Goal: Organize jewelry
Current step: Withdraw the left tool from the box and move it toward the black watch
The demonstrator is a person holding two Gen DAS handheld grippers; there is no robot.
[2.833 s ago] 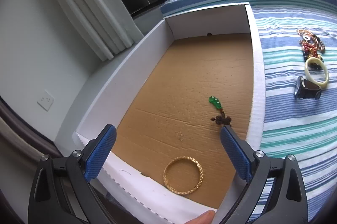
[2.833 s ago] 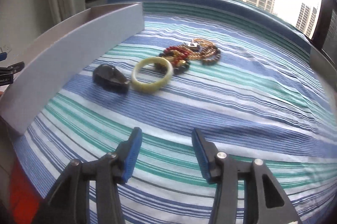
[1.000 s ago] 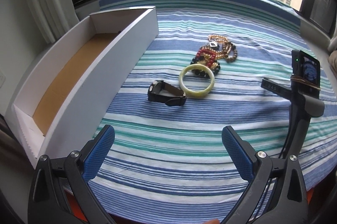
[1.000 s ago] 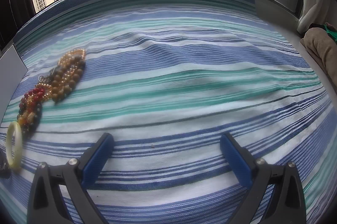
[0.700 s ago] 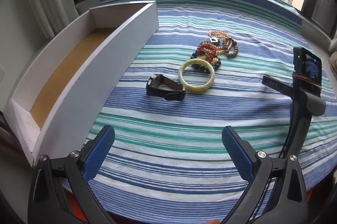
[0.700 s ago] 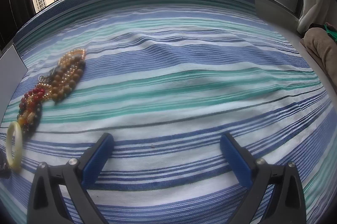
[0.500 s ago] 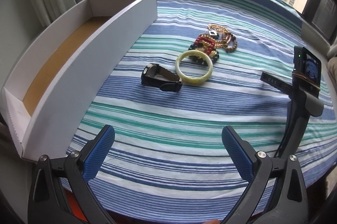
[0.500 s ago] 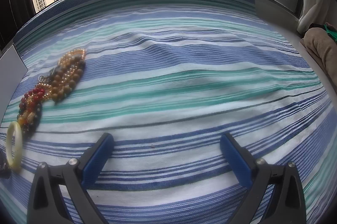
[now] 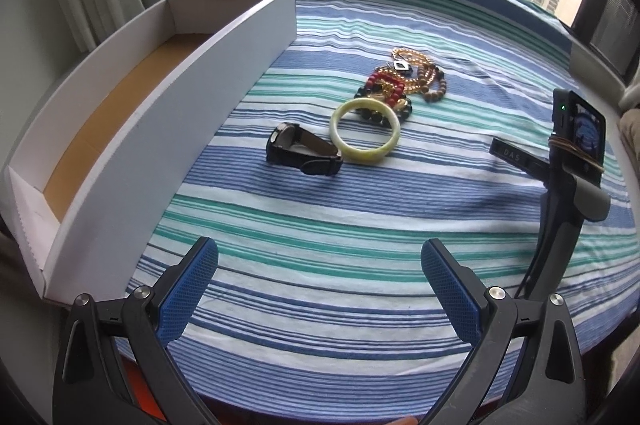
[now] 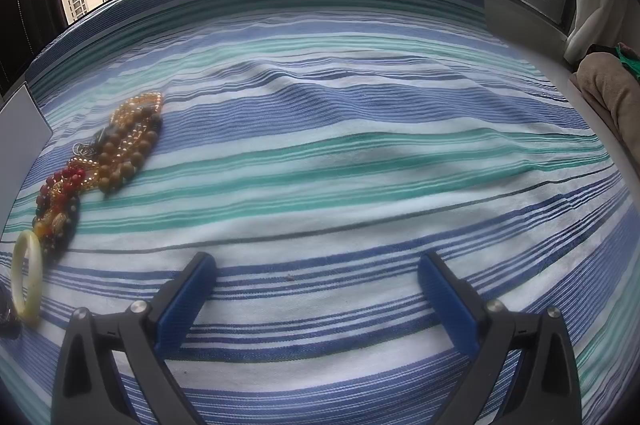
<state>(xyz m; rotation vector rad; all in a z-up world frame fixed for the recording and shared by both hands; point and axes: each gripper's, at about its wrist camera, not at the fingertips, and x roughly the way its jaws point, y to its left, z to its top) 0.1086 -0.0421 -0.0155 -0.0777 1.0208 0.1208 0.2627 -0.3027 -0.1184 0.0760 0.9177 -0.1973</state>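
Left gripper: jaws spread wide, holding nothing, hanging above the near edge of the striped bedspread.

Right gripper: jaws likewise spread and empty, over bare cloth toward the right side of the bedspread, well apart from the jewelry.

Box: white walls, brown floor, along the left edge of the bedspread. From this angle its contents cannot be seen.

Watch: black, lying on its side, between the box and the bangle.

Bangle: pale green, touching the watch strap on one side and resting partly on the beads on the other.

Beads: red, dark, amber and gold strands heaped together, farthest from the near edge.

Risks, as judged:
- Watch and bangle touch; a grab at either may drag the other.
- The bangle is smooth and hard, so it may slip out of a pinch.
- Tangled strands may lift as one clump and trail or drop short of the box.
- Soft, rippled cloth may get pinched with a piece.
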